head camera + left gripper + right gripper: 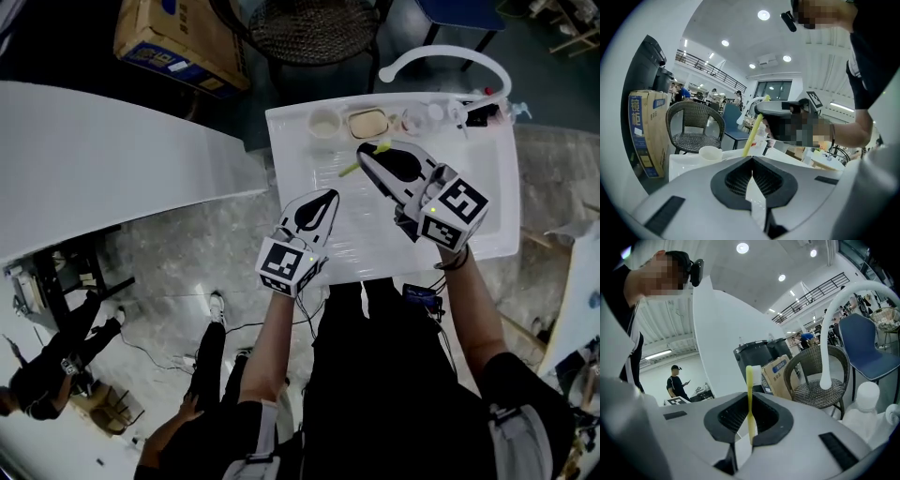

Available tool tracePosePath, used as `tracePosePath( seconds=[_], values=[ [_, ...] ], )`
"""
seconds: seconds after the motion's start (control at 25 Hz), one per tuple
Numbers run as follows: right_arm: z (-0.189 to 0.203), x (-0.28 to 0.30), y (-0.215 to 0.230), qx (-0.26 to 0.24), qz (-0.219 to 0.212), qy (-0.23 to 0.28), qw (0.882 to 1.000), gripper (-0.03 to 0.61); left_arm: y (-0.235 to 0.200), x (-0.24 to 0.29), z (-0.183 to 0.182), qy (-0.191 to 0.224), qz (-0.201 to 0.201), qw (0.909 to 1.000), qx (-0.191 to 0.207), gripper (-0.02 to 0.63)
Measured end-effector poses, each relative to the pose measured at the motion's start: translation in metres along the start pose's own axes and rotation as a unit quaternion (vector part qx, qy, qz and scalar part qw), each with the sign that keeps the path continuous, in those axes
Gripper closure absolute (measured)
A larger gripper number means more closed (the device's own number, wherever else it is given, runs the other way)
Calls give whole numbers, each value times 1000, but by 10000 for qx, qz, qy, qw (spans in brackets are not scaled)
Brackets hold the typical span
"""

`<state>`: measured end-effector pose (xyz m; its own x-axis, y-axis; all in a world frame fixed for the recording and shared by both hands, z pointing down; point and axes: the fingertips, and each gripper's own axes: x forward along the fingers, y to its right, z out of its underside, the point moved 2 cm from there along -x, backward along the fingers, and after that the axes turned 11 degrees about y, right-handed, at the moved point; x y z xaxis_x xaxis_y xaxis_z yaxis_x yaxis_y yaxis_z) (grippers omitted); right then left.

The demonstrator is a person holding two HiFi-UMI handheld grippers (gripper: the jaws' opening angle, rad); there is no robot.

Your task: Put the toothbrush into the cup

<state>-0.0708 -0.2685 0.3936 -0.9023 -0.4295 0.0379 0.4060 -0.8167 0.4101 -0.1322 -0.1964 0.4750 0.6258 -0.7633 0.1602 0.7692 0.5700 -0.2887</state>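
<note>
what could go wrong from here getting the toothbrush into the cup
1. The right gripper pinches only the thin handle of the toothbrush, so the brush could twist or slip in the jaws.
2. The cup is small and stands beside a tan dish; a misaimed brush might tip it.
3. The left gripper is shut, empty and away from the cup, so nothing steadies it.

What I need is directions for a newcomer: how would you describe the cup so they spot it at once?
Start at the white rectangular basin with the curved white tap. Small items line its far rim. The round cream cup is the leftmost of them in the head view, open-topped, while its neighbour is a squarish cream dish.
</note>
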Motion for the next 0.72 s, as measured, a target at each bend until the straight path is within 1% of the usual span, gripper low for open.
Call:
tracePosePath(
  seconds=[0.24, 0.4, 0.52, 0.72],
  values=[
    [-2, 29, 21, -77, -62, 129, 9999, 548, -24, 22, 10, -34, 59, 10000, -17, 604],
    [-7, 44, 37, -98, -53, 332, 9994, 548, -35, 37, 16, -81, 63, 9999, 23, 604],
    [-4, 54, 49, -61, 1, 436, 9990, 548, -42, 43, 20, -60, 36, 10000, -4, 604],
    [7, 67, 69, -200, 180, 540, 9982, 548, -49, 45, 26, -22, -47, 9999, -106, 604]
  ],
)
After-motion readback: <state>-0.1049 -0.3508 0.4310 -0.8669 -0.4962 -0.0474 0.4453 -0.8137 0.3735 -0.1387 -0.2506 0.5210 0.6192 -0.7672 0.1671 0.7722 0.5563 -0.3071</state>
